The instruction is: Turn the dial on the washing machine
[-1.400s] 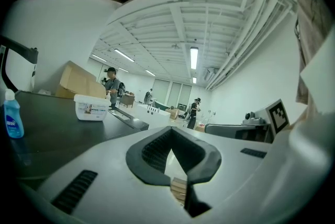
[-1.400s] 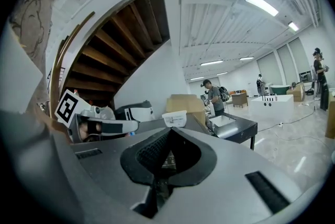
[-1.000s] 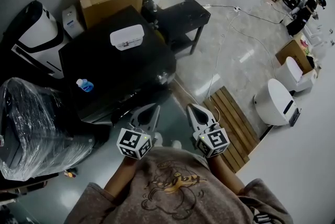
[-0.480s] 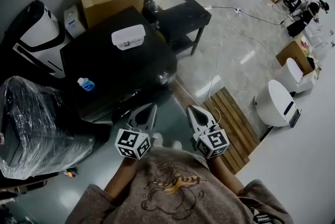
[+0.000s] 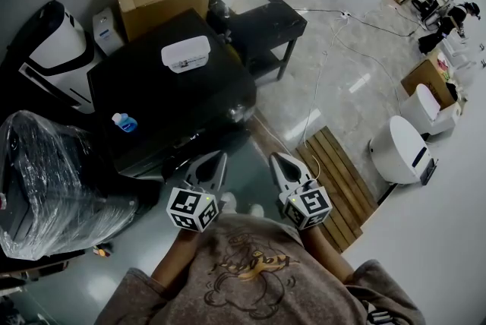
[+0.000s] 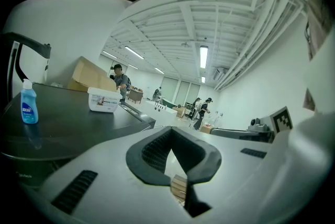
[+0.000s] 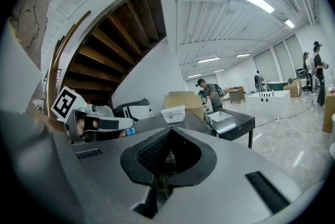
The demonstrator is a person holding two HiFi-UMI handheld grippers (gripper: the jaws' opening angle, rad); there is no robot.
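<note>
I held both tongs low and close to my body, apart from the machine. The left tongs (image 5: pixel 215 162) were pressed together with nothing between them, and the right tongs (image 5: pixel 279 162) were pressed together and empty too. The black washing machine (image 5: pixel 163 99) stood ahead of the left tongs and to their left. A white tub (image 5: pixel 184 54) and a small blue bottle (image 5: pixel 122 122) sat on its lid. I took the shiny round knob at its near front corner, just ahead of the gap between my tongs, to be the dial (image 5: pixel 238 112). I judged it rigid, smooth and likely slippery. I would need to spread the tongs and pinch it across its rim, squarely, then twist.
</note>
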